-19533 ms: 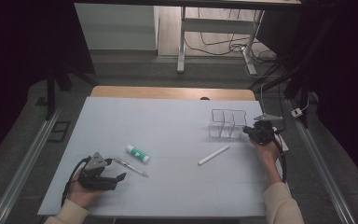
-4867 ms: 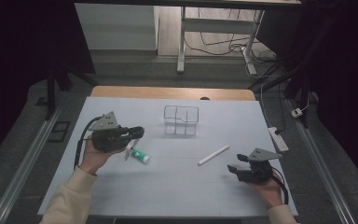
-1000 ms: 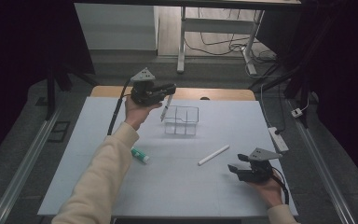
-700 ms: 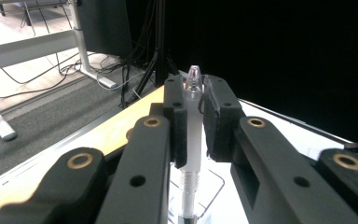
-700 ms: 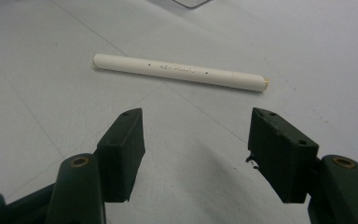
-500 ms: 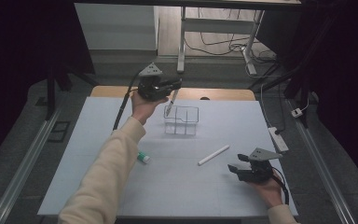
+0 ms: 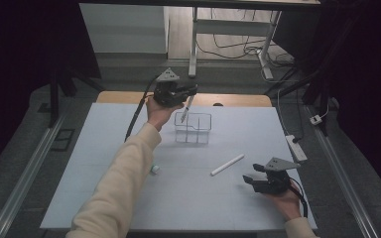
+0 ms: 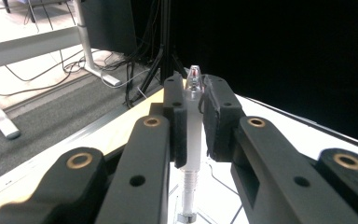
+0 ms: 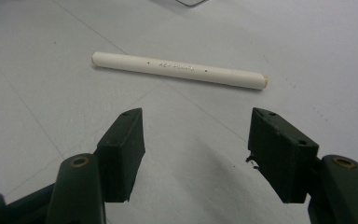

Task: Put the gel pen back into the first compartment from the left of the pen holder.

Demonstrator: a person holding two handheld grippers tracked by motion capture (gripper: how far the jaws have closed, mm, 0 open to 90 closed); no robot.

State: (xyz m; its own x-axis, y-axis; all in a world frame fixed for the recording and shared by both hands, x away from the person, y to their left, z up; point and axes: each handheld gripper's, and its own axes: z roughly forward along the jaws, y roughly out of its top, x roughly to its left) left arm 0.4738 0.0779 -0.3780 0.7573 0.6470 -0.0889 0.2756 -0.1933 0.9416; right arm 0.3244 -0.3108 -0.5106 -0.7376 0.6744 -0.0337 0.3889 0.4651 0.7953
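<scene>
My left gripper (image 7: 191, 92) is raised over the far part of the table, shut on a clear pen (image 7: 186, 103) that hangs tilted above the left compartment of the clear holder (image 7: 193, 127). In the left gripper view the pen (image 8: 192, 135) stands clamped between the pads, its tip pointing down. My right gripper (image 7: 250, 180) rests open near the front right of the table. A white pen (image 7: 227, 164) lies flat just beyond it; in the right gripper view the white pen (image 9: 177, 70) lies across, ahead of the open jaws (image 9: 196, 149).
A small white and green tube (image 7: 155, 169) peeks out beside the left sleeve. The white table top (image 7: 104, 148) has a wooden strip at its far edge. A power strip (image 7: 296, 148) lies off the table's right edge. Desk legs and cables stand on the floor behind.
My left gripper has carried the clear pen rightward and slightly down, bringing it over the holder. The right gripper and the white pen have stayed put.
</scene>
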